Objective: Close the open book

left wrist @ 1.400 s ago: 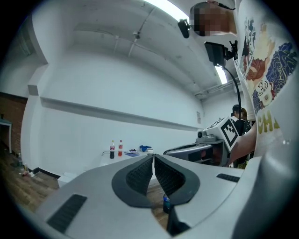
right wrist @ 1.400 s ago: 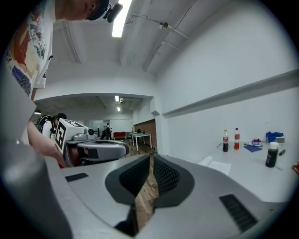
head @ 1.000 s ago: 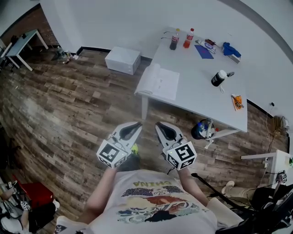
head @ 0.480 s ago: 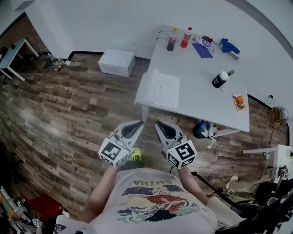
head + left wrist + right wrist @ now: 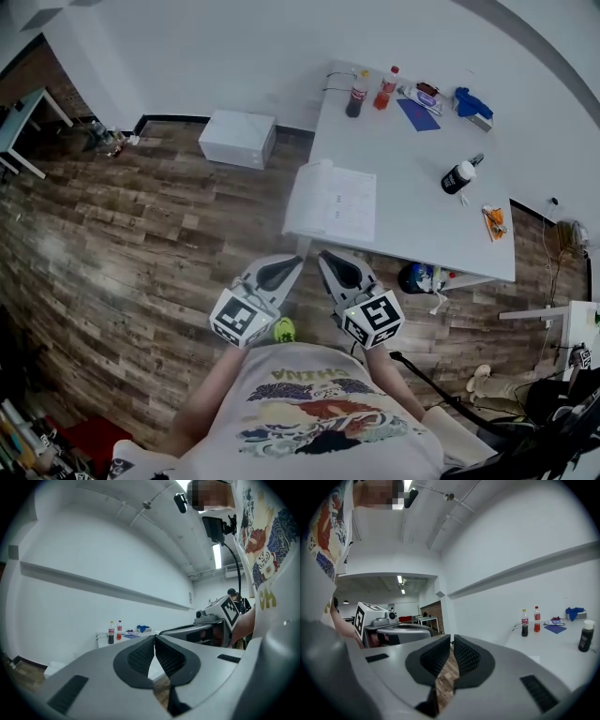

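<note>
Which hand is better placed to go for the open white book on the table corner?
Right, only slightly. Both tools are shut and short of the white table. The open white book lies mostly on the side of the right tool; the left tool faces only its curled left edge.

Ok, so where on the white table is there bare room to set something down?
Bare: the middle of the table, between the open book and the black bottle; also the near edge between book and orange item. Crowded: the far end, with two drink bottles, blue sheet and blue cloth.
</note>
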